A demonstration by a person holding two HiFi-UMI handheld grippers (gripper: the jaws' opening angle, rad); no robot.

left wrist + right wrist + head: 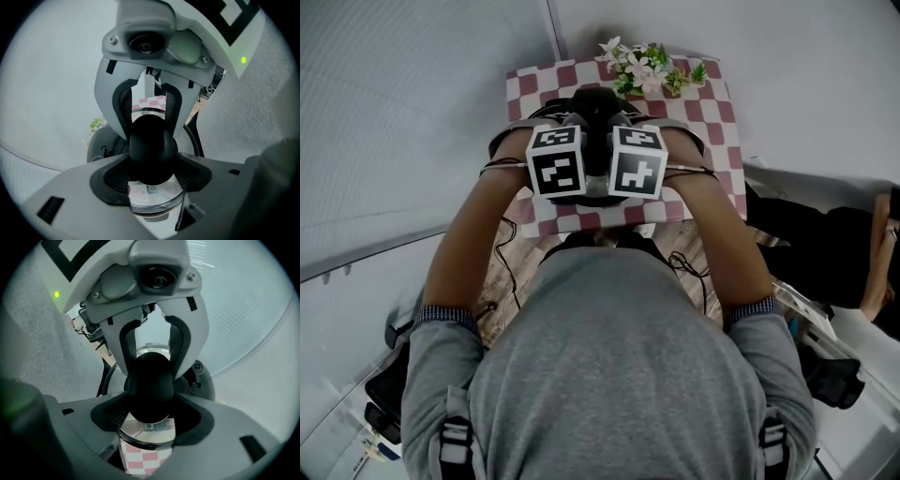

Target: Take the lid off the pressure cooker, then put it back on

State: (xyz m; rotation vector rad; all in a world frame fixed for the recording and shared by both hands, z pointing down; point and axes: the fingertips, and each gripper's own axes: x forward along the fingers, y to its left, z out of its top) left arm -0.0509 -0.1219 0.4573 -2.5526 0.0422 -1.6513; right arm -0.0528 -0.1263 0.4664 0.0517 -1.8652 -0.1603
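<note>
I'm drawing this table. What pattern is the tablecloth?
The tablecloth has pink and white checks, clearest in the head view.

Black lid knob [152,157], pink-and-white checked tablecloth [717,101], grey shirt [609,375]

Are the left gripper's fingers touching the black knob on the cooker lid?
Touching. The left gripper view shows the left gripper with its fingers pressed against both sides of the black lid knob.

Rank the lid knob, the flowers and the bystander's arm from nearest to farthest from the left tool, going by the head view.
1. lid knob: clamped in the left tool, at the table's middle.
2. flowers: at the table's far edge, ahead and slightly right.
3. bystander's arm: off the table, at the far right.
</note>
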